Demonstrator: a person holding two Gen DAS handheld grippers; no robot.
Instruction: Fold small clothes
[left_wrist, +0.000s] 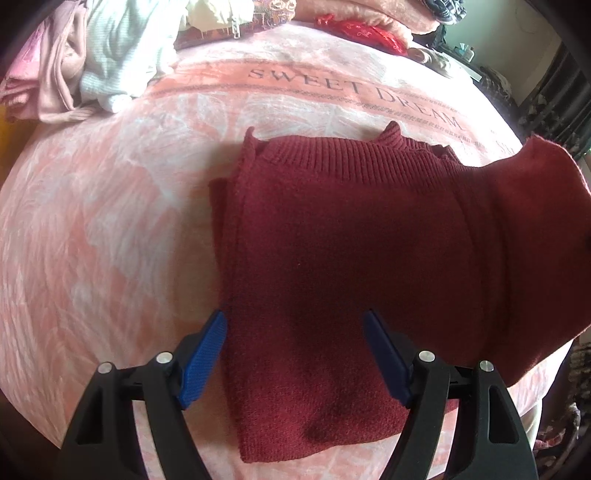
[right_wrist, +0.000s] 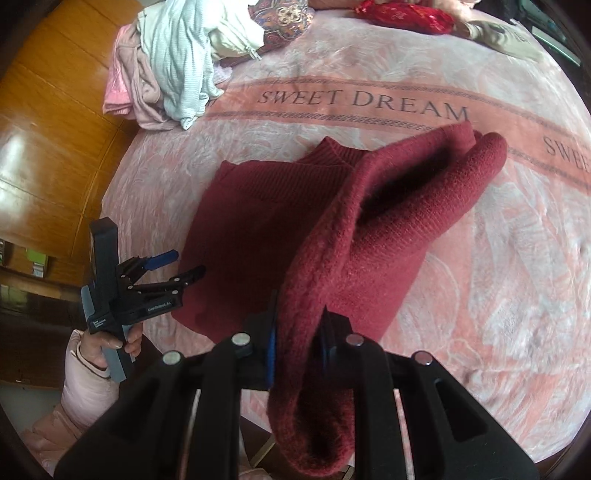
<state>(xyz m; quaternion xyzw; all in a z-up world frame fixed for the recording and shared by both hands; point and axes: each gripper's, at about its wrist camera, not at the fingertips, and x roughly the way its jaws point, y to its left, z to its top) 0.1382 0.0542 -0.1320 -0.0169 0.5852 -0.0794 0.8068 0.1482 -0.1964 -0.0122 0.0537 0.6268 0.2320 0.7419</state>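
A dark red knitted sweater (left_wrist: 332, 229) lies partly folded on the pink blanket (left_wrist: 110, 221), collar at the far side. My left gripper (left_wrist: 295, 328) is open, its blue pads astride the sweater's near left part, just above it. It also shows in the right wrist view (right_wrist: 181, 264), held at the sweater's left edge. My right gripper (right_wrist: 297, 332) is shut on the right side of the sweater (right_wrist: 369, 229) and holds it lifted, so the fabric arches above the flat part. The lifted fold shows at the right of the left wrist view (left_wrist: 535, 240).
A pile of pale clothes (right_wrist: 173, 70) lies at the blanket's far left corner. A red item (right_wrist: 406, 14) and a patterned cushion (right_wrist: 284, 18) lie at the far edge. Wooden floor (right_wrist: 48, 129) is to the left of the bed. The blanket (right_wrist: 498, 277) reads SWEET DREAM.
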